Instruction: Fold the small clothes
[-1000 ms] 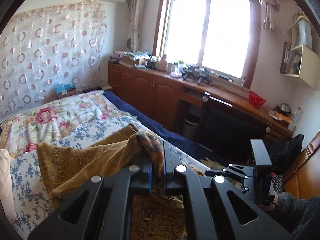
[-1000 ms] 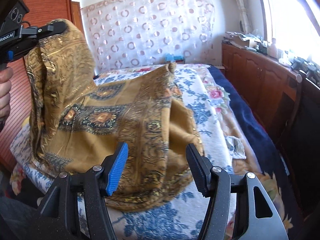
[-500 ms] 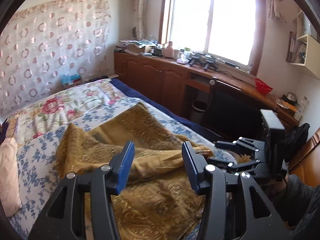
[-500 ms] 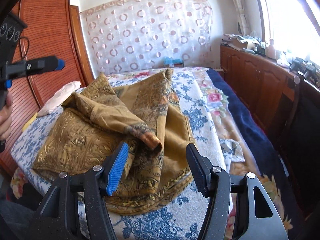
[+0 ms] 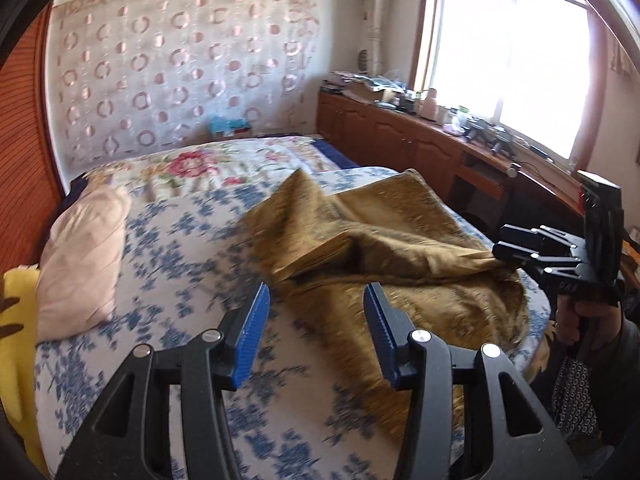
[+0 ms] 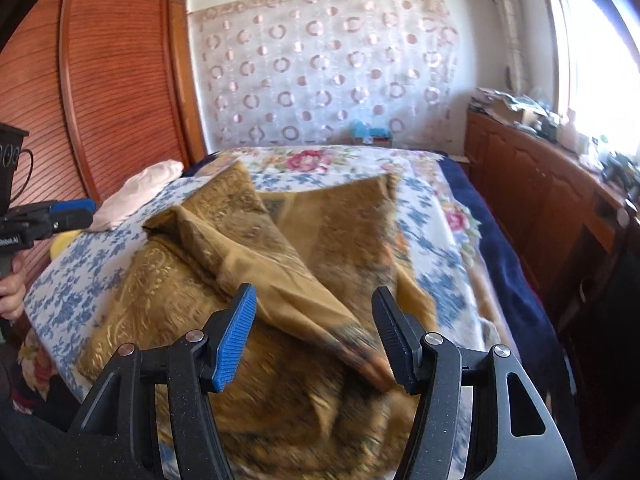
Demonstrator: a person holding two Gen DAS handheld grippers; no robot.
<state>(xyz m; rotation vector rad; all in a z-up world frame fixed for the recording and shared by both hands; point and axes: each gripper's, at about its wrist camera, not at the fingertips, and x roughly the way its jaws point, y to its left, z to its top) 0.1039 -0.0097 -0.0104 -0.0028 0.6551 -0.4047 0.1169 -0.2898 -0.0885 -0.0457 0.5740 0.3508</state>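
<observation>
Here, closest to my left camera, the left gripper (image 5: 316,332) hangs with its 2 blue-padded fingers (image 5: 252,340) spread wide and nothing between them, above the blue-flowered bedspread (image 5: 168,248). The golden patterned cloth (image 5: 400,248) begins just beyond and to the right of those fingertips, lying crumpled on the bed with one fold rising to a peak toward the far side.

On my right camera, the right gripper (image 6: 314,336) is parted too, holding nothing; the cloth (image 6: 248,264) lies directly under and ahead of it, and a folded flap with a dark patterned corner runs down between the 2 fingers toward the right one. Whether that finger touches the flap I cannot tell, as the cloth there is blurred.

In the left view the right gripper (image 5: 516,248) sits at the cloth's right edge.

Farther off, a pale pink pillow (image 5: 80,260) rests near the wooden headboard (image 6: 120,92), well apart from the cloth. Behind the bed hangs a circle-patterned curtain (image 6: 328,68).
</observation>
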